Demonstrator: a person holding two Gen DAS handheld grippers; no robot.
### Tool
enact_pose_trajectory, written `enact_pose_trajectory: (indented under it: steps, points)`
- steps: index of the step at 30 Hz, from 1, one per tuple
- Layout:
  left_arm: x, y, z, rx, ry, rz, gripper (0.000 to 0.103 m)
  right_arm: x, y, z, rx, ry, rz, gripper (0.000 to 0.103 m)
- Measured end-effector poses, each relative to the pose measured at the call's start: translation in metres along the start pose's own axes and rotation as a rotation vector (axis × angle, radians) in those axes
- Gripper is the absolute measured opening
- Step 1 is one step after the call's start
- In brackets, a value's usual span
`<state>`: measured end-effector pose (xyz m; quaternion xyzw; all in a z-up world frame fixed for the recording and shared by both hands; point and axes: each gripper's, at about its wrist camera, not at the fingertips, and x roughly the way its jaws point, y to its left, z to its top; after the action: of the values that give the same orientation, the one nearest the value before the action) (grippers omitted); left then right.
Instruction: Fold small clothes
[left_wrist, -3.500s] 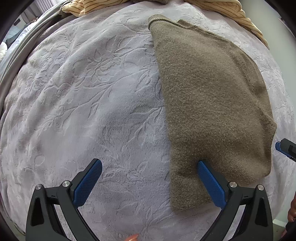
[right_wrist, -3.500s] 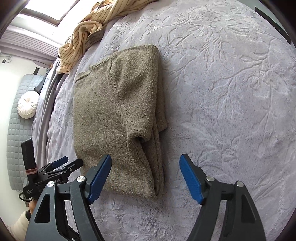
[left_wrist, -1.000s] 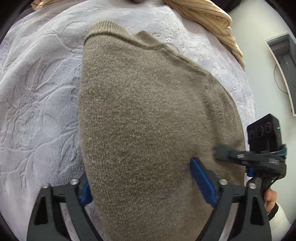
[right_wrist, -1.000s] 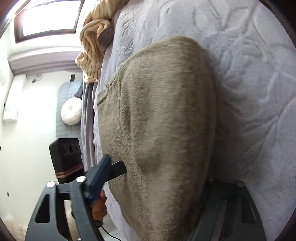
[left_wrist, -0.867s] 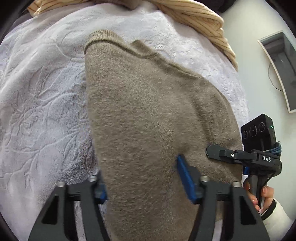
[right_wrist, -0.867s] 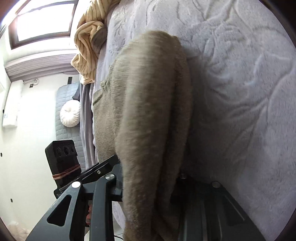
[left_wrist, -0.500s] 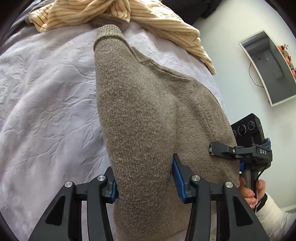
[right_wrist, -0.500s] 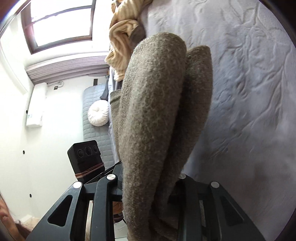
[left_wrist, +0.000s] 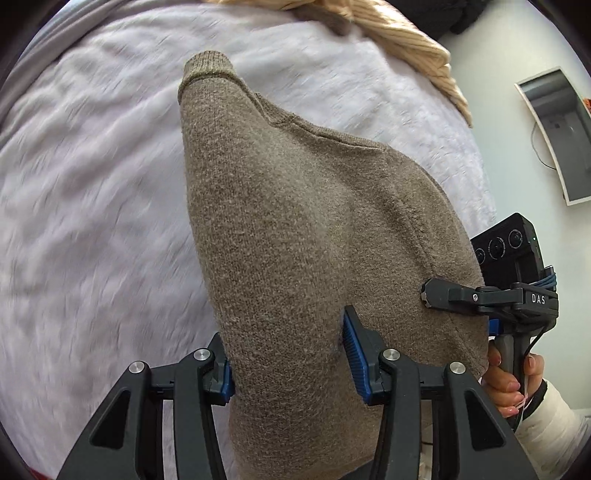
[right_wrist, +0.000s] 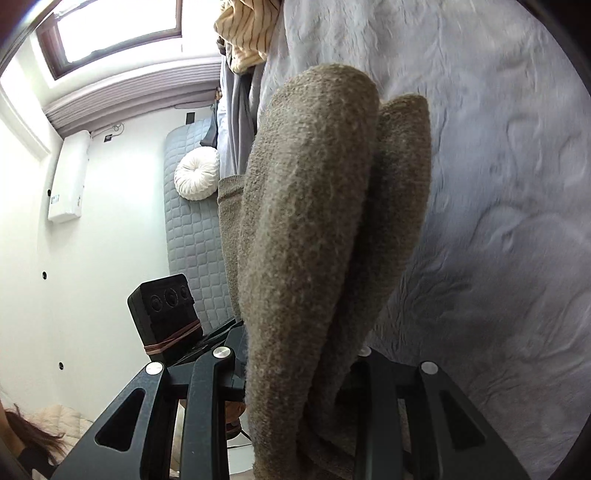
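A folded olive-brown knit sweater (left_wrist: 295, 229) hangs lifted above the bed, held at its near end by both grippers. My left gripper (left_wrist: 290, 354) is shut on one corner of its thick folded edge, the blue pads (left_wrist: 352, 343) pressing into the wool. In the right wrist view the same sweater (right_wrist: 314, 221) rises as two thick folds straight out of my right gripper (right_wrist: 299, 373), which is shut on them; its pads are buried in the fabric. The right gripper (left_wrist: 436, 295) also shows at the sweater's right edge in the left wrist view, with a hand (left_wrist: 506, 380) on its handle.
A white embossed bed cover (left_wrist: 92, 184) lies under everything. A cream striped garment (left_wrist: 402, 33) is heaped at the far edge of the bed. A grey quilted headboard (right_wrist: 192, 229) with a round white cushion (right_wrist: 195, 173) stands by the wall. A wall-mounted screen (left_wrist: 557, 129) is on the right.
Both grippers closed on the sweater's near edge and lifted it off the bed cover, carrying it sideways. The sweater now hangs from them instead of lying flat.
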<state>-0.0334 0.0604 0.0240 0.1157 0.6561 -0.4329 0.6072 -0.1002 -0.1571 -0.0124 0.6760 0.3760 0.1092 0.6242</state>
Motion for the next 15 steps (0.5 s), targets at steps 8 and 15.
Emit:
enact_pose_trajectory:
  steps: [8,15]
  points:
    - [0.007,0.035,-0.031,-0.058,0.007,0.084,0.049,0.027,0.000,-0.011,-0.004,0.002,-0.418,0.060]
    - [-0.011,0.049,-0.035,-0.036,-0.040,0.164,0.049,0.001,0.024,-0.027,-0.045,-0.048,-0.518,0.056]
